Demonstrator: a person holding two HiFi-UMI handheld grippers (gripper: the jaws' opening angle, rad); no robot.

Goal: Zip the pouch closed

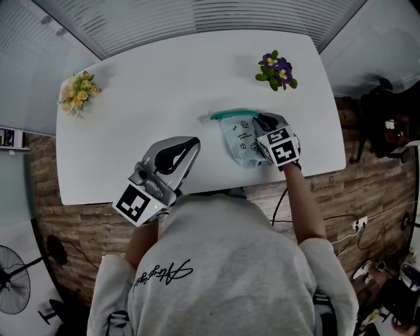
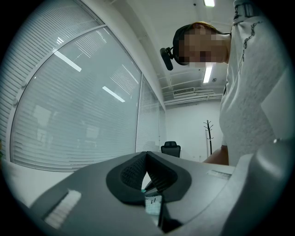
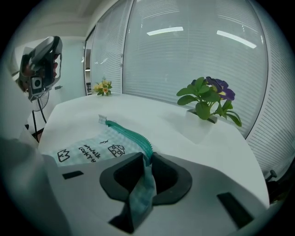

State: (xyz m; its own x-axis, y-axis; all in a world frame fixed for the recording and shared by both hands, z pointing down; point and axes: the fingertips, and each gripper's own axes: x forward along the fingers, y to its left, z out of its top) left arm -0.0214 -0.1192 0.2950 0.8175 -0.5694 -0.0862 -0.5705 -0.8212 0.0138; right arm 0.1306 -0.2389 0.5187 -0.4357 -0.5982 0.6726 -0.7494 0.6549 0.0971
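Here's the white desk (image 1: 164,85), smooth and glossy with rounded corners, standing on a wood-plank floor (image 1: 367,190), and slatted window blinds (image 1: 197,20) run along its far side. A small bunch of yellow flowers (image 1: 80,92) sits at the far left corner, and a purple-flowered plant (image 1: 277,71) with broad green leaves sits at the far right. And there's the pouch (image 1: 241,141), lying on the right half of the desk, closer to the near edge. It's soft, pale, finely checked fabric with little black doodles and lettering printed on it. Its teal zipper (image 1: 233,114) forms the far edge, facing the blinds, and that line runs left to right across the desk, with the body spreading back toward the person. The zipper looks ridged and slightly wavy, with a small pale tab (image 1: 205,119) at its left end. Over to the right gripper (image 3: 148,159): its jaws are clamped on the pouch at the right-hand end of the zipper, and a fold of checked cloth is bunched and hanging down between the dark pads. The left gripper (image 2: 146,156) hovers off to the left over the near edge, pointing level. Its ribbed jaws are pressed together and hold nothing.
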